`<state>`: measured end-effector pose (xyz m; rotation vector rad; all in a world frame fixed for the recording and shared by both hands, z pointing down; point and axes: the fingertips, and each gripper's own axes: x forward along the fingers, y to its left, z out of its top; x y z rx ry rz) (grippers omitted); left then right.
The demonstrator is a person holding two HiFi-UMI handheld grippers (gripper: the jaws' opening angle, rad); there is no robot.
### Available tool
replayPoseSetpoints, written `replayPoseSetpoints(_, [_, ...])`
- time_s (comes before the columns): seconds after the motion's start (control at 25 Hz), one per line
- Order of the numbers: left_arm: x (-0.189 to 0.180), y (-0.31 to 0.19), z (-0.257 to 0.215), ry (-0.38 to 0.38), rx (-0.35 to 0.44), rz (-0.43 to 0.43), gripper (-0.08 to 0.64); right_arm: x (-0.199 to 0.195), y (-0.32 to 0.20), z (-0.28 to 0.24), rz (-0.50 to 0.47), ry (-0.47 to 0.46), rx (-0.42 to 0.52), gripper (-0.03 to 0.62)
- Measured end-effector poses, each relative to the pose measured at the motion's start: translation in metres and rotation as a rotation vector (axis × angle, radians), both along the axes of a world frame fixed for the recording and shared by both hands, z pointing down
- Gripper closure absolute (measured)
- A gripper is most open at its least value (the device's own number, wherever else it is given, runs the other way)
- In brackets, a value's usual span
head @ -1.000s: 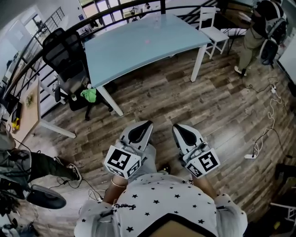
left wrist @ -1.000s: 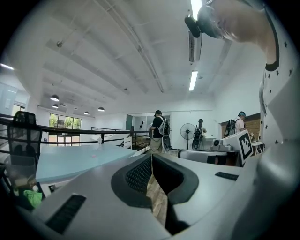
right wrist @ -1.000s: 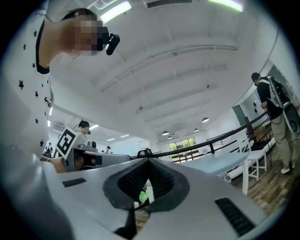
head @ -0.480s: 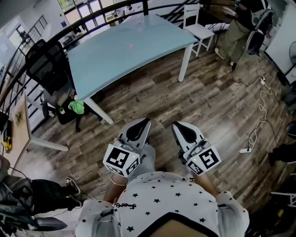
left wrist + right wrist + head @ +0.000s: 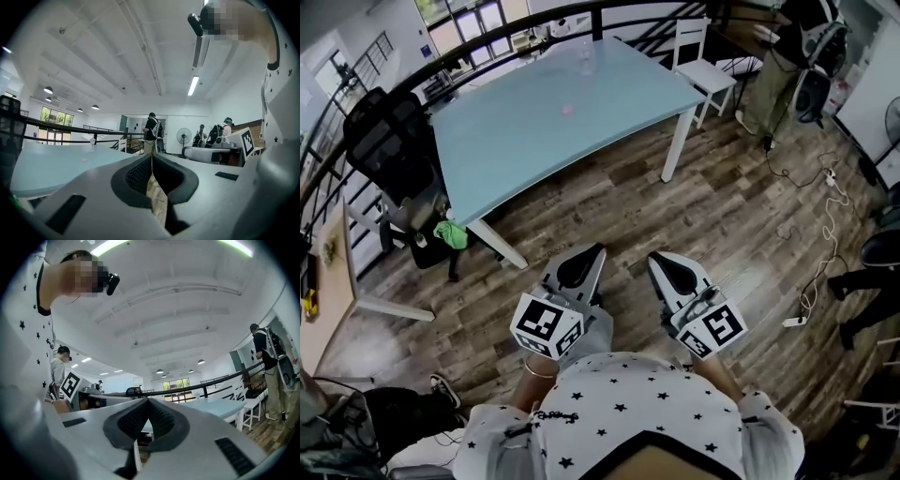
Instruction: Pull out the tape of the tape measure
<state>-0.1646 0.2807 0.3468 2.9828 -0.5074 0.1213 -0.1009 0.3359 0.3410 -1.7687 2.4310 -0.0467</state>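
Upper centre-left, blue table (image 5: 487,141) with a small pink thing (image 5: 567,110), maybe the tape measure, can't tell. Lower centre, my left gripper (image 5: 584,264) and right gripper (image 5: 673,269): jaws pressed together, empty. I'd expect a light rigid case and a thin springy tape; pinch the end hook.

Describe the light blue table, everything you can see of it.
The table has a pale blue, smooth, slightly glossy top with rounded corners, on slim white legs. It stands level on the wood-plank floor, with a black office chair at its left end. On it sit a small pink item and, near the far edge, a small clear one, both too small to identify.
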Motion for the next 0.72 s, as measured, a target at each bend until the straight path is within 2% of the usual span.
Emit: replayPoseSetpoints(0.72, [0.007,-0.139,-0.003,0.037,-0.056,0.024,0.528,0.01,-0.136,-0.017,0.004,0.033,-0.051,0.591])
